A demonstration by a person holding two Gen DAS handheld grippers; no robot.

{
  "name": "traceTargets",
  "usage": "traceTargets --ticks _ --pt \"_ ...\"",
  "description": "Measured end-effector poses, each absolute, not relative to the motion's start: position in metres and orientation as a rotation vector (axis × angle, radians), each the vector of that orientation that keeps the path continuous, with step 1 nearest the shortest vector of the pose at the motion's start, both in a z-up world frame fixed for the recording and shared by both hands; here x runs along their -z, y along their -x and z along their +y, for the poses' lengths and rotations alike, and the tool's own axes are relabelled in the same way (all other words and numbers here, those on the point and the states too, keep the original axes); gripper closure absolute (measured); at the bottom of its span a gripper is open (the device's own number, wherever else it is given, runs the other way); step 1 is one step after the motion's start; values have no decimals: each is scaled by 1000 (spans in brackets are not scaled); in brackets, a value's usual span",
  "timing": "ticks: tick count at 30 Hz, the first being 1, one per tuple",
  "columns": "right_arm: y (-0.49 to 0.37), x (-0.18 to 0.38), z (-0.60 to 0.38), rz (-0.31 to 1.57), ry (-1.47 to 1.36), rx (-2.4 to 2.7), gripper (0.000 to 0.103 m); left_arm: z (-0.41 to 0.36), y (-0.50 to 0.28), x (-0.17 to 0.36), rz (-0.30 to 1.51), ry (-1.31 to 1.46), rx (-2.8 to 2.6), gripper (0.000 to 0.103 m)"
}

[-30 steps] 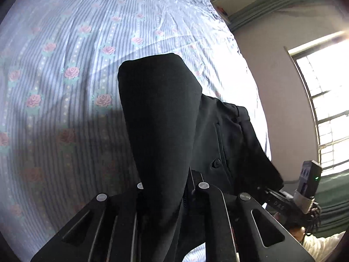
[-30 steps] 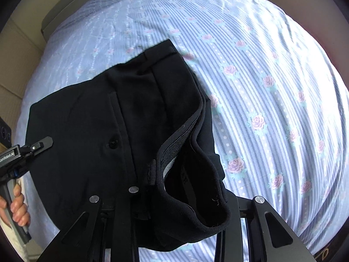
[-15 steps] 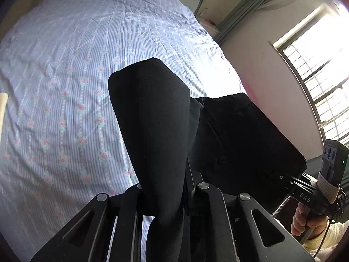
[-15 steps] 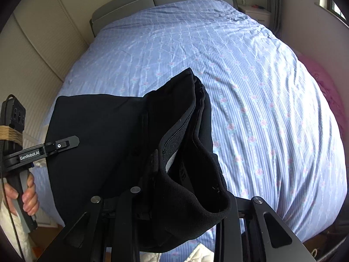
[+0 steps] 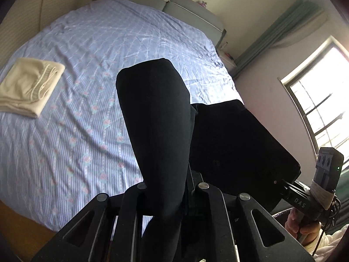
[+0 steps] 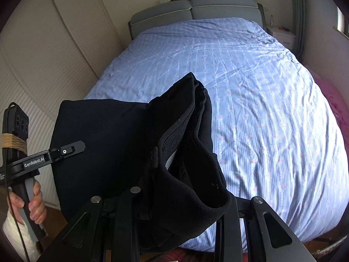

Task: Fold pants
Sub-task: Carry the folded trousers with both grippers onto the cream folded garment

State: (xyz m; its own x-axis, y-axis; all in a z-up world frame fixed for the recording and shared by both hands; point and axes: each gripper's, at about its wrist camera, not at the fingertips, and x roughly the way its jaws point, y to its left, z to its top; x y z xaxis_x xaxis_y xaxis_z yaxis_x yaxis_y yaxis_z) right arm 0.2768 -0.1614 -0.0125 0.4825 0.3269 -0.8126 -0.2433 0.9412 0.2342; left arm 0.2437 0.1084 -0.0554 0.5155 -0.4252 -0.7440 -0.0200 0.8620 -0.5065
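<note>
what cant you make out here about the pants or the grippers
- Left gripper fingertips: left wrist view, buried under the black pants.
- Right gripper fingertips: right wrist view, covered by the bunched waistband.
- Pant legs' lower ends: both views, cut off by the bottom edge.
- Cream folded cloth: its type is unclear.

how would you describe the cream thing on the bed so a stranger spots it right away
Start at the bed with its blue striped, rose-print sheet. At its left edge in the left wrist view lies a folded cream garment. It is the only pale item; the pants are black, gripped in both grippers.
</note>
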Motion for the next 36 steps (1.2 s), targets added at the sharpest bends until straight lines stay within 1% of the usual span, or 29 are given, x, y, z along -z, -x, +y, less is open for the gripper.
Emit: traceTargets --ticks 9,13,17,23,28,32,36 --pt "-240 17 -121 993 -36 -615 74 159 -141 54 983 628 -25 89" --pt "-228 23 -89 1019 -4 -702 74 193 -116 57 978 670 -97 89" --pt "-225 22 -49 1022 28 -765 74 243 -102 57 920 688 -125 89" --pt "-207 24 49 981 50 -786 74 345 -109 56 879 607 -83 89" --pt "-200 27 135 951 5 -739 74 427 -131 46 912 509 -42 89" --pt "-202 22 185 960 -46 -725 74 475 -150 34 925 480 -16 89" --pt "-209 19 215 949 -27 -718 74 507 -171 37 938 530 -6 89"
